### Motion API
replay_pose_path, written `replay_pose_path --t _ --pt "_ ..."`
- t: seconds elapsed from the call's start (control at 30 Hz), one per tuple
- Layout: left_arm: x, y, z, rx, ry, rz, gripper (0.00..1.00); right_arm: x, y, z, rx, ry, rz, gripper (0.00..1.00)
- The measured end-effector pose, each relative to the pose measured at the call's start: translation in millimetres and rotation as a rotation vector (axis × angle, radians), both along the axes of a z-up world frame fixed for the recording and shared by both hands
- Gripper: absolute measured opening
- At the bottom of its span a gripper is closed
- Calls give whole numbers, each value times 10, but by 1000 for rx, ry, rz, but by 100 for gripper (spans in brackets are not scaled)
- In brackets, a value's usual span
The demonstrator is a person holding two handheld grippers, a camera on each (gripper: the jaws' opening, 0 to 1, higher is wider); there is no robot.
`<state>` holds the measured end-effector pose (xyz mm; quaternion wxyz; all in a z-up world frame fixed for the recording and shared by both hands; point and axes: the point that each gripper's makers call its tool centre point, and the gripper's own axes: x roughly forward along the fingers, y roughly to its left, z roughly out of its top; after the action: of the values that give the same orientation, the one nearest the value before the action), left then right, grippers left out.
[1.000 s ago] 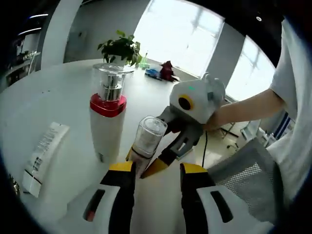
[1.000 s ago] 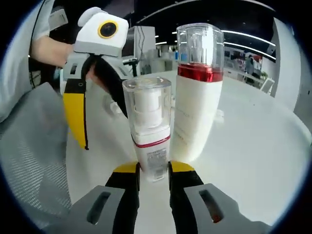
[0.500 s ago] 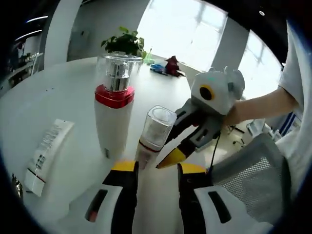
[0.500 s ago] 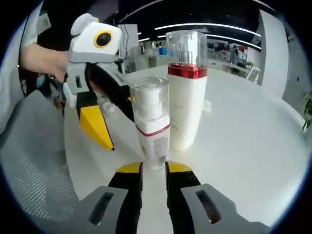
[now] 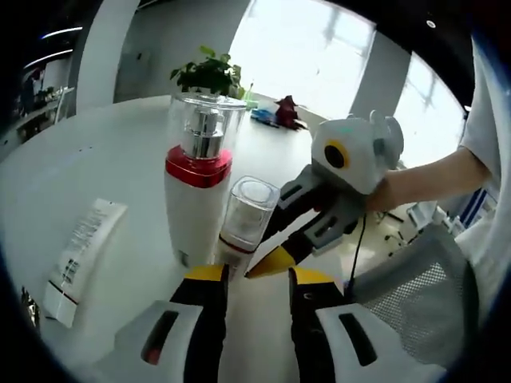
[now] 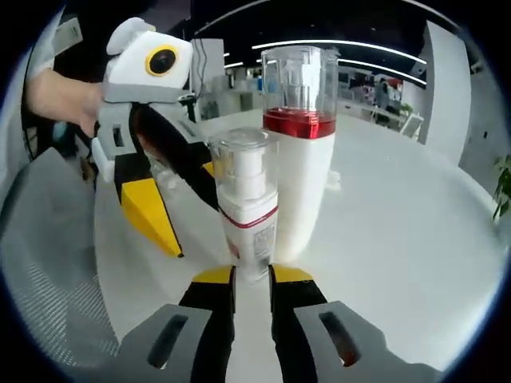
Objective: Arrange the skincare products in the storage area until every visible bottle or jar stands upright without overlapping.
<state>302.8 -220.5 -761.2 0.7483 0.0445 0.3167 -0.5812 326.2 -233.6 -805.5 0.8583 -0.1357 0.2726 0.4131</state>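
Note:
A small white bottle (image 5: pixel 243 223) (image 6: pixel 249 215) with a clear cap and a thin red band stands upright, right beside a tall white bottle (image 5: pixel 198 191) (image 6: pixel 302 167) with a red collar and a clear cap. My right gripper (image 6: pixel 251 277) is shut on the small bottle's base; in the left gripper view it (image 5: pixel 263 259) reaches in from the right. My left gripper (image 5: pixel 257 275) (image 6: pixel 188 207) is open, with its jaws spread on either side of the small bottle and not touching it. A white tube (image 5: pixel 80 247) lies flat on the table to the left.
Everything rests on a round white table (image 5: pixel 104 159) (image 6: pixel 399 207). A potted plant (image 5: pixel 209 76) and small items stand at its far edge. A mesh chair back (image 5: pixel 415 279) and the person's arm (image 5: pixel 431 175) are on the right.
The small bottle, tilted a second ago, now stands upright and closer to the tall bottle. The right jaws have narrowed on its base.

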Motion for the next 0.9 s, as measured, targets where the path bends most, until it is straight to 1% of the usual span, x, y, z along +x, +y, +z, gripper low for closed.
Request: replay_pose_path --t 0.27,0.43,0.53,0.7,0.83,0.9 --pt "21 7 -11 3 -1 1 23 7 5 -2 -3 3 1 17" --pt "6 18 5 2 2 -3 25 -6 -15 7 4 11 -10 20" --pt "-2 44 33 6 -1 -1 27 -34 -13 80 41 23 -25 24" --pt "-38 121 111 14 -14 11 32 -108 8 149 34 27 -25 30" --pt "-80 221 178 19 -22 29 35 -189 37 222 24 35 -30 36" --pt "-122 273 212 20 -25 40 37 -223 49 251 32 33 -37 38"
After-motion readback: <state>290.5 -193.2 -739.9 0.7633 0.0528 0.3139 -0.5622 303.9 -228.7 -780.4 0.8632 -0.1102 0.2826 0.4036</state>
